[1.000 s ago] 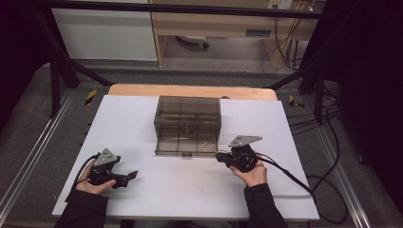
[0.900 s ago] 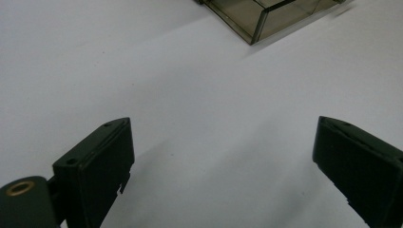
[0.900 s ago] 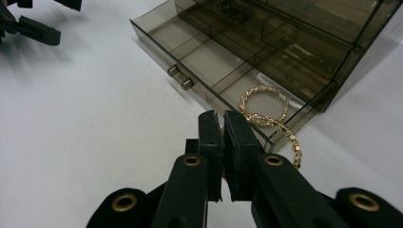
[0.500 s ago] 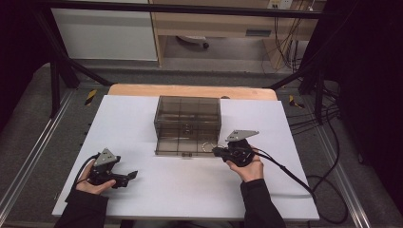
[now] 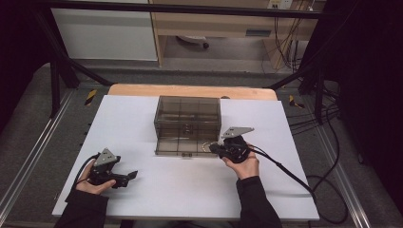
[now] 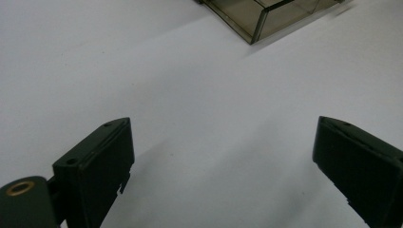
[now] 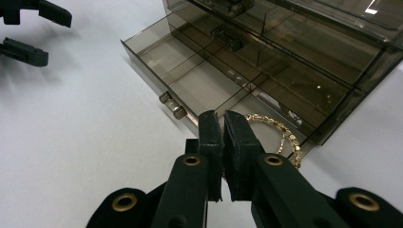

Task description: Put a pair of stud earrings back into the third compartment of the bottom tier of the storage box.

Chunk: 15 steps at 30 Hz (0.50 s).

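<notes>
A smoky see-through drawer box (image 5: 187, 121) stands mid-table with its bottom drawer (image 7: 161, 52) pulled out toward me. My right gripper (image 7: 223, 118) is shut at the drawer's front right corner. A gold bead bracelet (image 7: 285, 135) loops out from behind its fingertips over the right-hand compartment, apparently pinched between them. From above, the right gripper (image 5: 212, 148) points left at the drawer front, with the bracelet (image 5: 206, 146) at its tips. My left gripper (image 5: 130, 178) rests at the front left, open and holding nothing, well apart from the box (image 6: 256, 19).
Two small round knobs (image 7: 172, 105) stick out of the drawer front. The white table top (image 5: 190, 190) stretches bare between both hands. A black cable (image 5: 285, 171) trails right from the right gripper. Dark frame posts and floor cables surround the table.
The right hand and its gripper have shifted slightly left, closer to the drawer's front right corner. The left hand has stayed where it was.
</notes>
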### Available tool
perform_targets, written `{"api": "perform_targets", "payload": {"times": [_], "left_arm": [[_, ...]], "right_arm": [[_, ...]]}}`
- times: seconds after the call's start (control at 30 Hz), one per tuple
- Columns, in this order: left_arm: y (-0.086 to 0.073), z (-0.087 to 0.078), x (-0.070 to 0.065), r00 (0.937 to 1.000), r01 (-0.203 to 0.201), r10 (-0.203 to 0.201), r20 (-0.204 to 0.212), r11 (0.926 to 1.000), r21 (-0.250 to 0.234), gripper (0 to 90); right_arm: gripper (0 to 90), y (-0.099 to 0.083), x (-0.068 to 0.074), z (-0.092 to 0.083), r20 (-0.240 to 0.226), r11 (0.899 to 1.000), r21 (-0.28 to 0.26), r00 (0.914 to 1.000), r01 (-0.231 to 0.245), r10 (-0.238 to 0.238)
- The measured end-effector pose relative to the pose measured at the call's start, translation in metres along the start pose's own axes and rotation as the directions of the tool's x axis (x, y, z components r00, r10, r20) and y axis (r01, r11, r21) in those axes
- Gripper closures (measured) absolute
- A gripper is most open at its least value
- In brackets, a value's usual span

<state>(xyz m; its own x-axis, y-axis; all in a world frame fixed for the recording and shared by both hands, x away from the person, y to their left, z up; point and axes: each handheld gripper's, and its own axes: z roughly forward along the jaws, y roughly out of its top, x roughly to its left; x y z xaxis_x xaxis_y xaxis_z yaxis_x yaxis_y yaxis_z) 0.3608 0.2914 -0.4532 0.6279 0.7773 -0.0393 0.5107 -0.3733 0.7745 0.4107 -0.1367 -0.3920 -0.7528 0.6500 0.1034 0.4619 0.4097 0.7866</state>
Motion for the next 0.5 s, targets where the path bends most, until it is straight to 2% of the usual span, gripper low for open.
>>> {"api": "perform_targets", "payload": {"times": [0.5], "left_arm": [[0.000, 0.000, 0.000, 1.0000, 0.000, 0.000, 0.000, 1.0000, -0.001, 6.4]], "right_arm": [[86.3, 0.012, -0.003, 0.019, 0.017, 1.000, 0.016, 0.9999, -0.001, 0.000]]}}
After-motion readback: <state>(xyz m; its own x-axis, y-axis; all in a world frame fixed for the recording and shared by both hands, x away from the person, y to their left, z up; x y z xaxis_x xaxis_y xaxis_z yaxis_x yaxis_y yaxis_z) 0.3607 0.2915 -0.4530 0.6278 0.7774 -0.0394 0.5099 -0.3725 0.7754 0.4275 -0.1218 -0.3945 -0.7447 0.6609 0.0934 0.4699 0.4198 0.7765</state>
